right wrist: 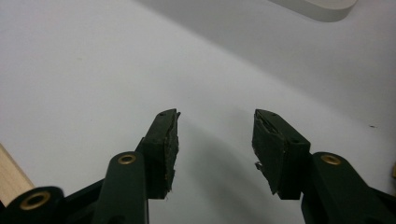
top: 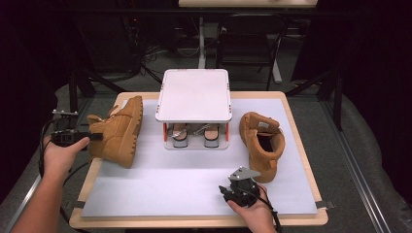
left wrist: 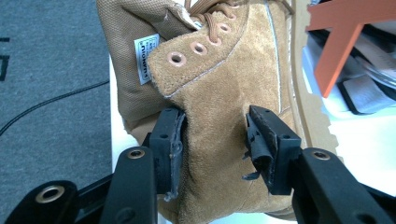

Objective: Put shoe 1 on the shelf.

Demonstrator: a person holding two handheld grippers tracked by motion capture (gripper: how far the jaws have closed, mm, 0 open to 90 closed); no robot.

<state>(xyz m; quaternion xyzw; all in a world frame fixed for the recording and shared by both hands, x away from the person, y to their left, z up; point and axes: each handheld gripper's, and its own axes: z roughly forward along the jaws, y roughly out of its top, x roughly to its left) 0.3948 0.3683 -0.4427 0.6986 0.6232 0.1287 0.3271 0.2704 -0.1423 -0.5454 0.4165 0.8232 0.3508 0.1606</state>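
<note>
A tan suede boot (top: 119, 131) is tipped on its side at the left edge of the white mat, sole toward the rack. My left gripper (top: 94, 137) reaches in from the left. In the left gripper view its pads (left wrist: 170, 140) press on both sides of the boot's suede upper (left wrist: 224, 70) below the eyelets, so the left gripper (left wrist: 215, 135) is shut on it. The second tan boot (top: 262, 143) stands upright at the right of the mat. My right gripper (top: 233, 187) rests near the front edge, left of that boot. In its own view the right gripper (right wrist: 215, 135) is open over bare mat.
A white two-level shoe rack (top: 194, 94) stands at the back middle, with a pair of sandals (top: 194, 135) on its lower level; its orange bracket (left wrist: 345, 42) shows beyond the held boot. The white mat (top: 170, 184) covers a wooden table. A black chair (top: 250, 39) stands behind.
</note>
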